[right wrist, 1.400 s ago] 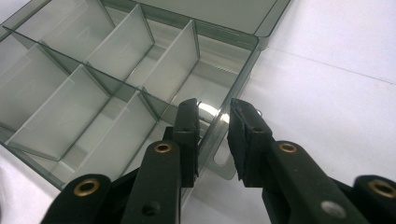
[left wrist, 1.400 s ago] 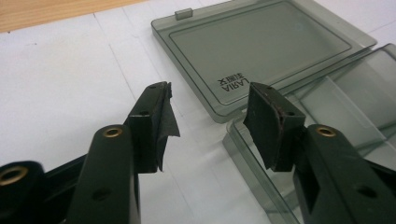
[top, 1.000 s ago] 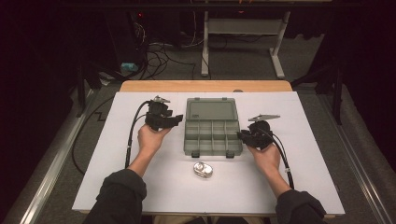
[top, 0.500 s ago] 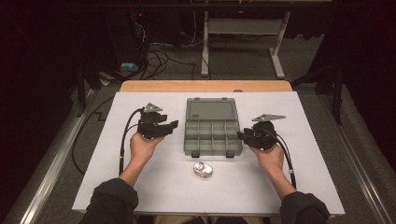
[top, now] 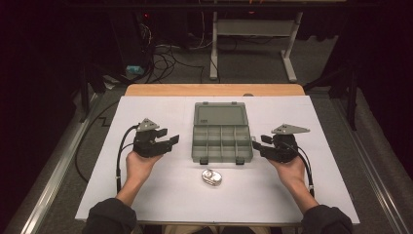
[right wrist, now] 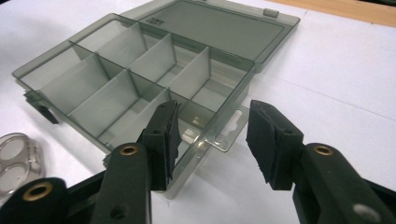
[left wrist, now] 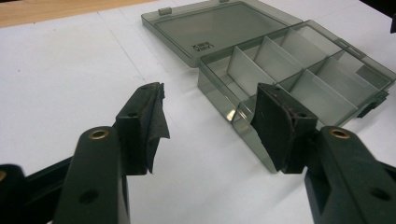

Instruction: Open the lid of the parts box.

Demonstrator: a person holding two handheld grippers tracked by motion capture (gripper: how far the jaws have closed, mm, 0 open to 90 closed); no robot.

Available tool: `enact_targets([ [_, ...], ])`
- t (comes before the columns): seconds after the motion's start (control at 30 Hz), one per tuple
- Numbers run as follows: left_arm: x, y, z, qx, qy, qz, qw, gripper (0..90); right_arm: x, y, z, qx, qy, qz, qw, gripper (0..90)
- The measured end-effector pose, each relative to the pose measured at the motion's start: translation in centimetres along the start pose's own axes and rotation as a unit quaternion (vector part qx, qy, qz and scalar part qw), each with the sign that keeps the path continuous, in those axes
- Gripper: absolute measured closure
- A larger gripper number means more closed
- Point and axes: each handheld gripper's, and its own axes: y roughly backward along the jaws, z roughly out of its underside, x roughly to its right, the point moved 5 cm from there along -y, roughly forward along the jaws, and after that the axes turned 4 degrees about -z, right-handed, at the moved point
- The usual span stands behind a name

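Note:
A smoky grey compartment box lies open mid-table, its lid flat behind it and its several cells bare. My left gripper is held left of the box, clear of it. Its jaws have just been opening and are open, nothing between them. In the left gripper view the gripper faces the box. My right gripper is at the box's right edge. In the right gripper view its jaws have just been opening; they are open astride the box's clear hang tab, pads off it.
A small clear rounded case lies on the white table cover just in front of the box; it appears as the clear case in the right gripper view. A wooden strip edges the table's far side. Cables and a frame stand on the floor beyond.
My left gripper has drawn left and toward me, away from the box's left side. My right gripper's jaws have spread and it has edged slightly right.

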Motion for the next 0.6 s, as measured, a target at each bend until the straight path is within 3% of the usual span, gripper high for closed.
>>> enact_targets([
  [0.37, 0.4, 2.4, 1.8, 0.022, 0.002, 0.005, 0.9997, 41.7, -0.6, 2.1, 1.0, 0.015, 0.028, -0.005, 0.9995, 50.5],
  [0.6, 0.3, 3.2, 2.8, 0.026, 0.007, 0.006, 0.9996, 41.0, -0.4, 3.1, 1.9, 0.027, 0.02, -0.005, 0.9994, 49.5],
])
